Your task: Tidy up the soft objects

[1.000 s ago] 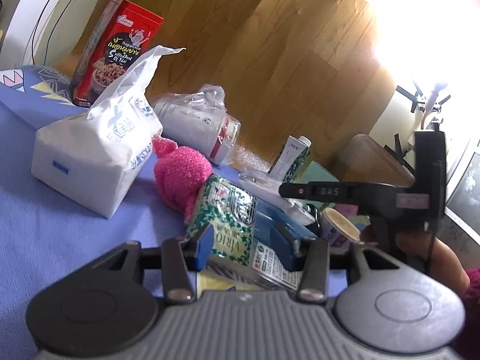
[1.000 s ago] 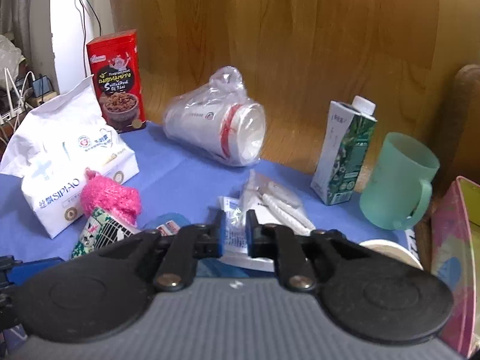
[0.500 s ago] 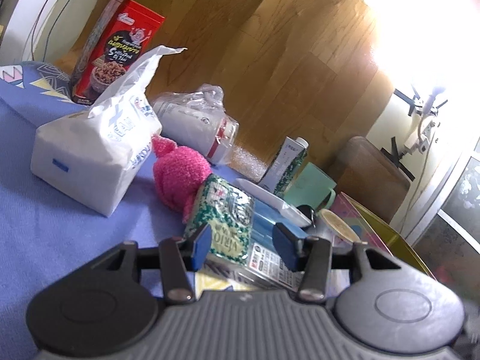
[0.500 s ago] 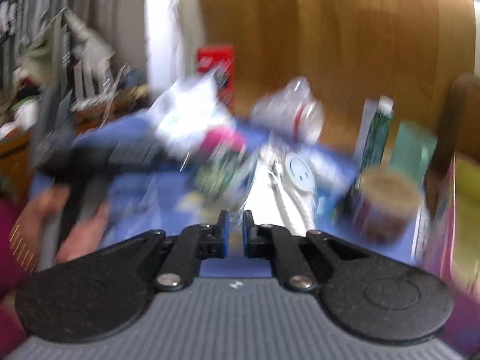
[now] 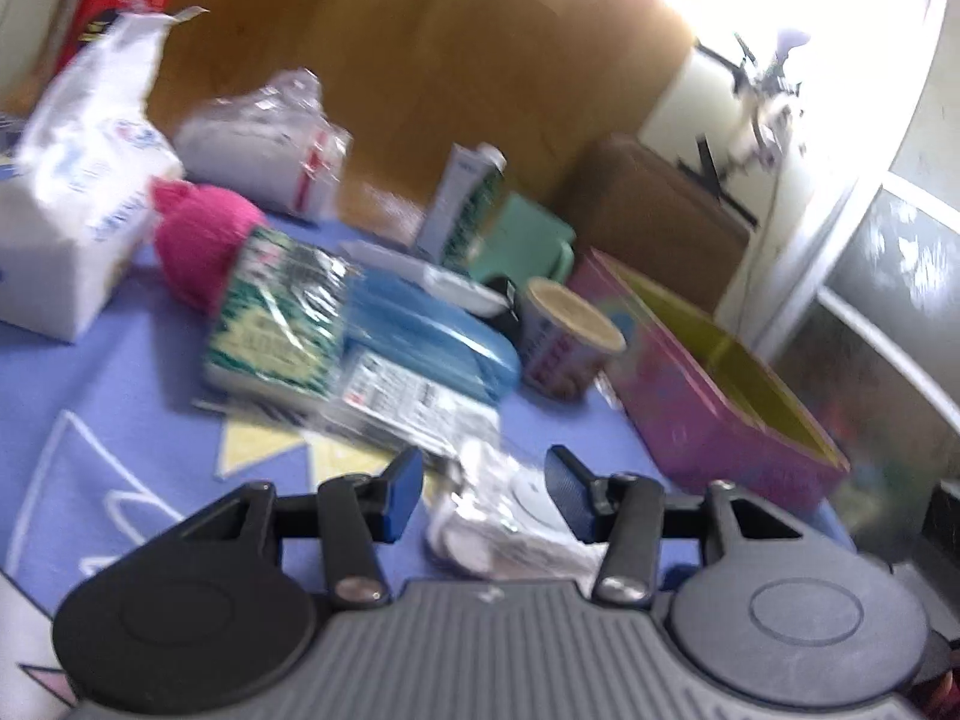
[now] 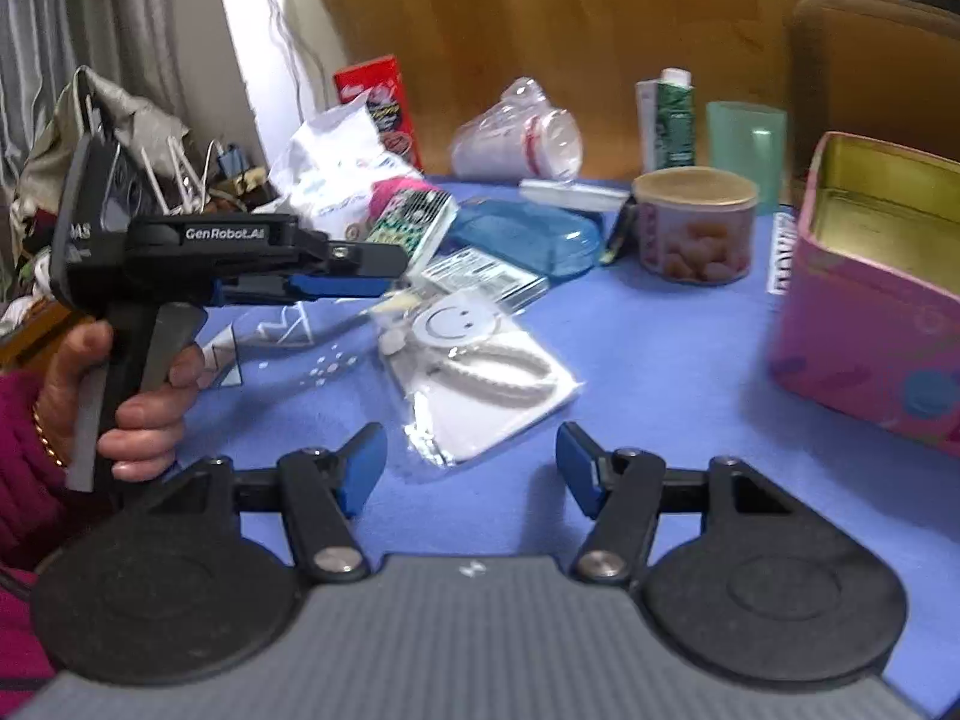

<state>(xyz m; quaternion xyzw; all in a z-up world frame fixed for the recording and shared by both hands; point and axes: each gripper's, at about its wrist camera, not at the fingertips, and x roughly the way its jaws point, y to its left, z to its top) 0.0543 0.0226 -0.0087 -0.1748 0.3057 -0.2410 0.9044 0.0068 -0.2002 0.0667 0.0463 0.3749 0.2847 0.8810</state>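
Note:
A clear packet with a smiley tag and white cord (image 6: 480, 360) lies on the blue cloth (image 6: 660, 360). It shows between my left gripper's (image 5: 480, 498) open jaws in the left wrist view (image 5: 510, 516). My right gripper (image 6: 468, 468) is open and empty, just short of the packet. The left gripper also shows in the right wrist view (image 6: 372, 276), over the packet's far end. A pink knitted item (image 5: 204, 240), a green patterned packet (image 5: 282, 318) and a white tissue bag (image 5: 78, 192) lie further back.
An open pink tin box (image 6: 870, 288) stands at the right. A nut can (image 6: 696, 228), blue case (image 6: 528, 234), green mug (image 6: 747, 138), carton (image 6: 669, 114), bagged cups (image 6: 522, 138) and red box (image 6: 375, 96) stand behind. A wooden wall is at the back.
Both grippers pulled back toward the table's front. The right gripper went from shut to open. The left gripper left the green packet and now frames the smiley packet.

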